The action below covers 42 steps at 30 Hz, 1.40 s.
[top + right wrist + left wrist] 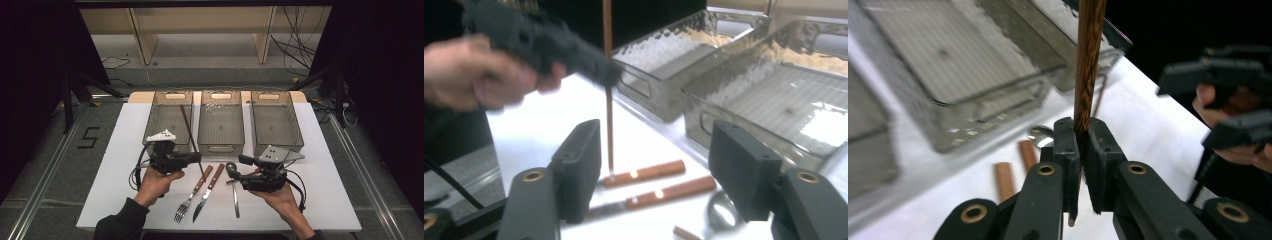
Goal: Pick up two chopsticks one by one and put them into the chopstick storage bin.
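Your left tongs (1079, 150) clamp a chopstick (1087, 65) | right tongs (654, 165) apart, empty | fork (191, 196), knife (207, 188), probably a spoon (233, 187) left on surface (320, 195) | bins (221, 122) empty

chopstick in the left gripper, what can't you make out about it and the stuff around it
- Chopstick: top end cut off by the left gripper view's upper edge.
- Spoon: handle partly hidden under the right gripper in the high view.
- Fork and knife: blades hidden behind the fingers in the right gripper view.
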Each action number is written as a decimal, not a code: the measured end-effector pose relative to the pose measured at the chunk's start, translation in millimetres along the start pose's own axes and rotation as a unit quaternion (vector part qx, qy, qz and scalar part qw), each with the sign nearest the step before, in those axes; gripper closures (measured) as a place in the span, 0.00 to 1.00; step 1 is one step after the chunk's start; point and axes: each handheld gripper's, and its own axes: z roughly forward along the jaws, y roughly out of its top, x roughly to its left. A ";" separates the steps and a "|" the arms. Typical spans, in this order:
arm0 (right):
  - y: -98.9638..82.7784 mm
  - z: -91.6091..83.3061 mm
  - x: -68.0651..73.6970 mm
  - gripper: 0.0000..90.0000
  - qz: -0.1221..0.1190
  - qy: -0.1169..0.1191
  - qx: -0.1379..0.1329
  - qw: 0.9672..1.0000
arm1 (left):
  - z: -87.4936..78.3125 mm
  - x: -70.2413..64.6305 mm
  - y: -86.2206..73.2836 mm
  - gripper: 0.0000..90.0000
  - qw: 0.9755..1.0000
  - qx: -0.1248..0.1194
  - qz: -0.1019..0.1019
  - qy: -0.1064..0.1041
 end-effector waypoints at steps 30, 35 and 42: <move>-36.9 -31.2 -5.0 0.29 -0.002 -0.045 0.017 0.999 | -51.1 53.3 82.9 0.93 0.996 -0.005 0.003 0.092; -39.1 -31.7 -4.3 0.29 0.000 -0.043 0.019 0.999 | -50.8 65.4 93.3 0.93 0.994 0.004 0.001 0.112; -39.2 -32.9 -1.7 0.29 -0.004 -0.040 0.019 0.999 | -42.5 82.2 97.7 0.93 0.991 0.017 -0.013 0.134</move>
